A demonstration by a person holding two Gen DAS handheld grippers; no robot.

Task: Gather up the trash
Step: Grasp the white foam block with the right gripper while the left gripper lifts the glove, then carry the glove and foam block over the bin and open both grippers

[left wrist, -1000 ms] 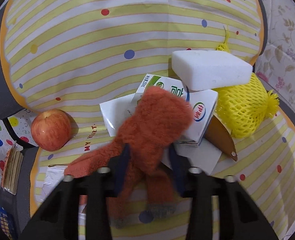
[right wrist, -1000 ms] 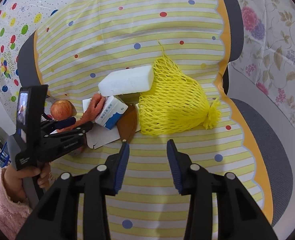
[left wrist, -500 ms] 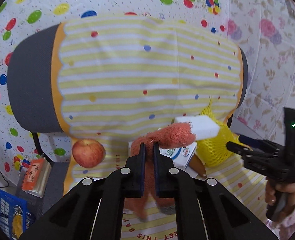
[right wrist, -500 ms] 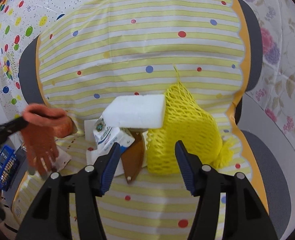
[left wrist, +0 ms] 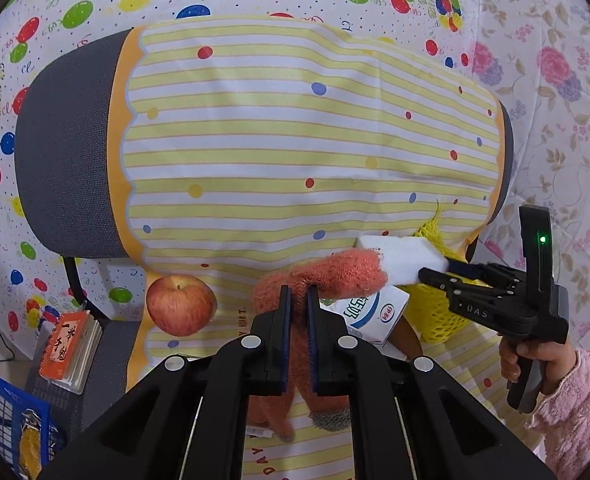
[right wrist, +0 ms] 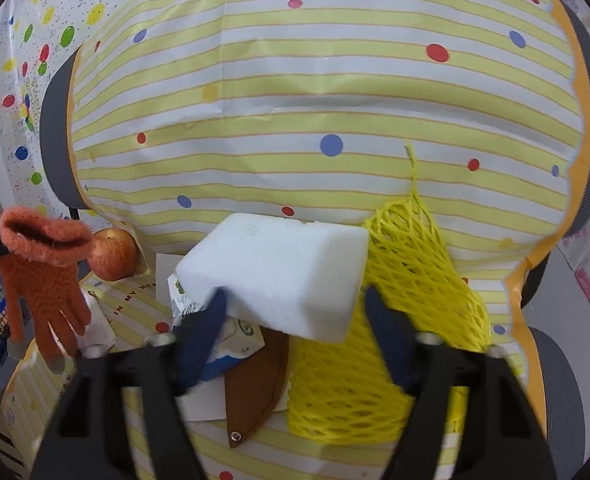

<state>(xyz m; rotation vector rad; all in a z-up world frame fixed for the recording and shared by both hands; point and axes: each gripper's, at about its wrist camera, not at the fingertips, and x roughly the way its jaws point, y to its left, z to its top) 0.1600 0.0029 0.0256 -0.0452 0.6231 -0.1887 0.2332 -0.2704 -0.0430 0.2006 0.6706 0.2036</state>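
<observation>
My left gripper (left wrist: 297, 290) is shut on an orange knit glove (left wrist: 347, 276), which hangs clear of the seat with its fingers dangling (right wrist: 47, 276). A white foam block (right wrist: 279, 268) lies on top of a milk carton (right wrist: 235, 332), against a yellow mesh net (right wrist: 423, 280). My right gripper (right wrist: 293, 298) straddles the block and its jaws are closing. The left pad touches the block's lower corner; the right pad is just off its side. A brown leather piece (right wrist: 255, 392) and white paper (right wrist: 203, 400) lie under the carton.
All of this sits on a chair draped in a yellow striped cloth (left wrist: 295, 140). A red apple (left wrist: 181, 304) rests at the seat's left. An orange notebook (left wrist: 69, 346) and a blue basket (left wrist: 11, 412) are lower left. A hand in a pink sleeve (left wrist: 567, 408) holds the right gripper.
The left gripper shut on the glove and lifted it off the pile. The right gripper moved in to the foam block, its jaws widening and then narrowing around it.
</observation>
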